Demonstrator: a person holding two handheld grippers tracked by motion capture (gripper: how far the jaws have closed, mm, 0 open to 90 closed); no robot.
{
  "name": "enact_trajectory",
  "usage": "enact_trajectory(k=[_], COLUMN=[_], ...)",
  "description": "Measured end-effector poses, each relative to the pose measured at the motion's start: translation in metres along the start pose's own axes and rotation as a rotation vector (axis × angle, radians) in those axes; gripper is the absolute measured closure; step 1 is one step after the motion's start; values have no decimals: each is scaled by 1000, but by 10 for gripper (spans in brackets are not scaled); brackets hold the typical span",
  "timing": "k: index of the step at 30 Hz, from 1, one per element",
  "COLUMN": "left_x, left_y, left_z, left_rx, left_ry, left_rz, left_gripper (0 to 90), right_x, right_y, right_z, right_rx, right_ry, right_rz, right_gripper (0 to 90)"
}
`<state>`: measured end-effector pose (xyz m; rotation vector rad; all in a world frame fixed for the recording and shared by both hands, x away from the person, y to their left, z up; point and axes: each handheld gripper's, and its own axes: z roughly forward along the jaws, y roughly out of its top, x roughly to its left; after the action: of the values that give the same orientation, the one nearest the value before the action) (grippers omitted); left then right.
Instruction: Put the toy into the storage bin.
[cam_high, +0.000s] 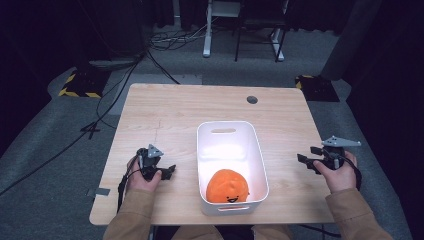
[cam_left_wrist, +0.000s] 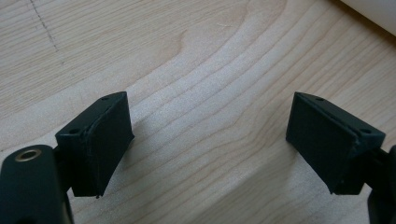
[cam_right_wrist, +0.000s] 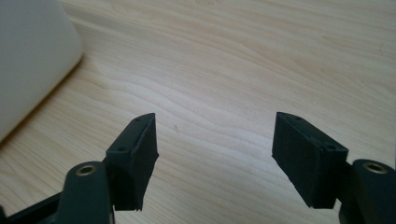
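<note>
Orange plush (cam_high: 227, 186) lies in white bin (cam_high: 205, 150), between left gripper (cam_high: 167, 171) and right gripper (cam_high: 304, 161); both jaws apart, empty, over table (cam_high: 165, 115).

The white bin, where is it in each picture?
High view: the white bin sits mid-table, between the two hands, with an orange plush toy inside.
Left gripper view: a bit of its white wall peeks in at the top right corner.
Right gripper view: its rounded white side is at the upper left.
Shared landmark: the pale wooden table lies under everything in all three.
</note>
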<state>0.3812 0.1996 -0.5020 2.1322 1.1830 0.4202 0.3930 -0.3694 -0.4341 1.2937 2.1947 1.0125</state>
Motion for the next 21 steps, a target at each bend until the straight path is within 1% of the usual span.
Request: enact_trajectory(k=[5, 11, 12, 13, 17, 19, 21], left_x=[0, 0, 0, 0, 0, 0, 0], left_y=[0, 0, 0, 0, 0, 0, 0], left_z=[0, 0, 0, 0, 0, 0, 0], left_rx=[1, 0, 0, 1, 1, 1, 1], left_ry=[-2, -1, 1, -2, -2, -2, -2], left_rz=[-1, 0, 1, -1, -1, -1, -1], left_gripper=[148, 148, 148, 148, 148, 148, 148], right_x=[-4, -4, -4, -4, -2, -2, 0], right_y=[-13, -27, -30, -32, -40, -44, -47], right_z=[8, 17, 18, 20, 25, 27, 30], right_rx=[25, 53, 58, 64, 68, 63, 53], right_ry=[-11, -18, -21, -20, -27, -34, -37], right_rz=[17, 26, 18, 24, 17, -2, -3], right_gripper=[315, 306, 304, 302, 289, 274, 258])
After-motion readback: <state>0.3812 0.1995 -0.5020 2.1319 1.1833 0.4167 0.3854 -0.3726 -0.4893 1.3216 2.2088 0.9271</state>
